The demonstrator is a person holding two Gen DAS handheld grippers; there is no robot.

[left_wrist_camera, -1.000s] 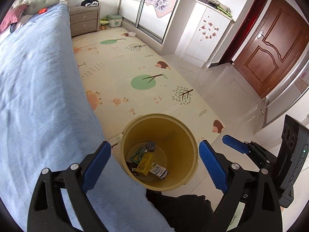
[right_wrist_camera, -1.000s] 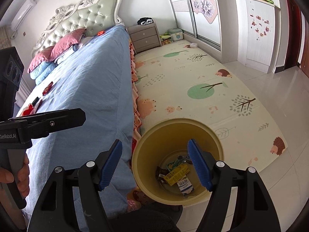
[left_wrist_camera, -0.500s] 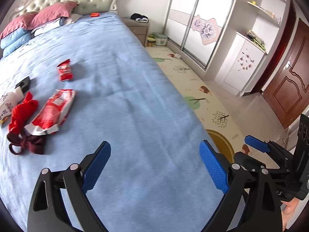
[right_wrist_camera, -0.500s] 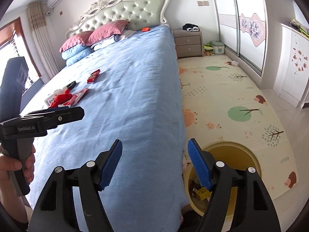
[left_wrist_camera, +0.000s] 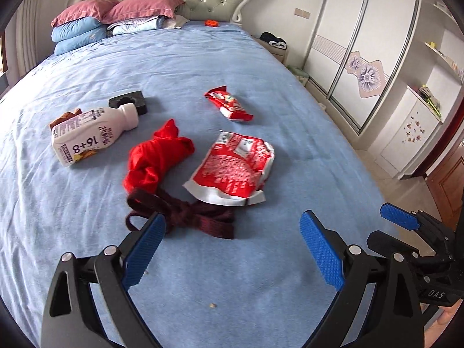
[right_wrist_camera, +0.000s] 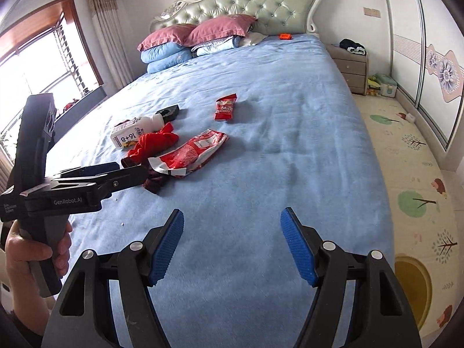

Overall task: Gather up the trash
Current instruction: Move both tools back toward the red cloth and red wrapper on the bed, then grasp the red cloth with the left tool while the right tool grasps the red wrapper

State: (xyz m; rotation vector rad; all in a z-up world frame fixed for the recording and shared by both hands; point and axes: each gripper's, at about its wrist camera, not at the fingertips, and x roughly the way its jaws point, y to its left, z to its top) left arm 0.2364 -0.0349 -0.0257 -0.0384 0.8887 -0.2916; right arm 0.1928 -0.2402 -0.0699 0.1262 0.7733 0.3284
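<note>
Trash lies on the blue bed (left_wrist_camera: 203, 66): a large red and white snack bag (left_wrist_camera: 235, 168), a small red wrapper (left_wrist_camera: 229, 104), a white bottle (left_wrist_camera: 92, 133) on its side, a black foam block (left_wrist_camera: 130, 101) and a brown wrapper (left_wrist_camera: 65, 116). My left gripper (left_wrist_camera: 232, 249) is open and empty, just short of the large bag. My right gripper (right_wrist_camera: 232, 243) is open and empty over bare bed, right of the left gripper (right_wrist_camera: 101, 174). The large bag (right_wrist_camera: 191, 150), small wrapper (right_wrist_camera: 224, 107) and bottle (right_wrist_camera: 136, 132) show ahead-left. The yellow bin (right_wrist_camera: 411, 284) stands on the floor at right.
A red cloth (left_wrist_camera: 156, 156) and a dark maroon strap (left_wrist_camera: 179, 217) lie beside the large bag. Pillows (left_wrist_camera: 116, 14) and folded quilts sit at the headboard. A nightstand (right_wrist_camera: 351, 63), play mat (right_wrist_camera: 406, 174) and wardrobe (left_wrist_camera: 362, 43) are on the right.
Both grippers swung up from the yellow bin on the floor to the bed top. The left one has moved closer to the trash pile. Both stayed open.
</note>
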